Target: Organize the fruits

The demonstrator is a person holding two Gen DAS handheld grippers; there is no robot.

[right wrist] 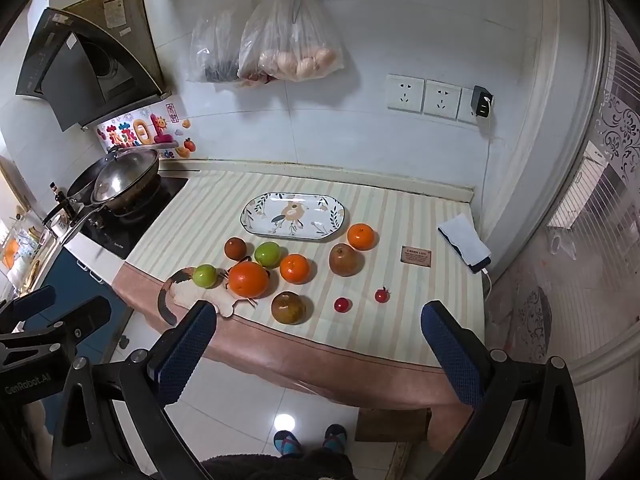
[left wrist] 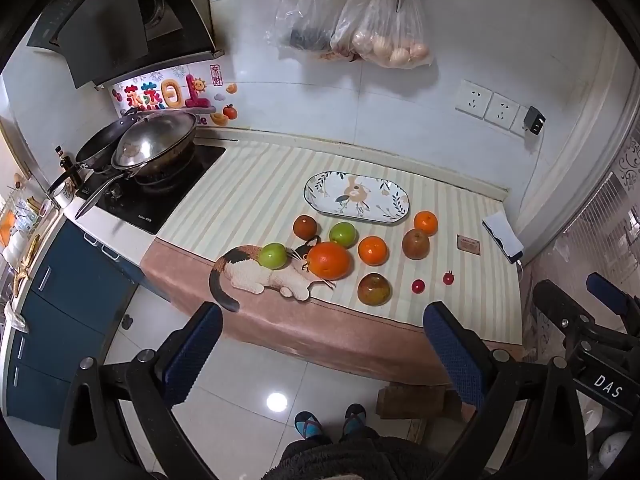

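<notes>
Several fruits lie on the striped cloth: a big orange, two smaller oranges, two green apples, brownish fruits and two small red ones. An empty oval floral plate sits behind them. My left gripper and right gripper are both open and empty, held back off the counter's front edge, above the floor.
A cat-shaped mat lies under the left fruits. A stove with wok stands left. A phone charges at the counter's right edge. Bags and scissors hang on the wall. The person's feet are below.
</notes>
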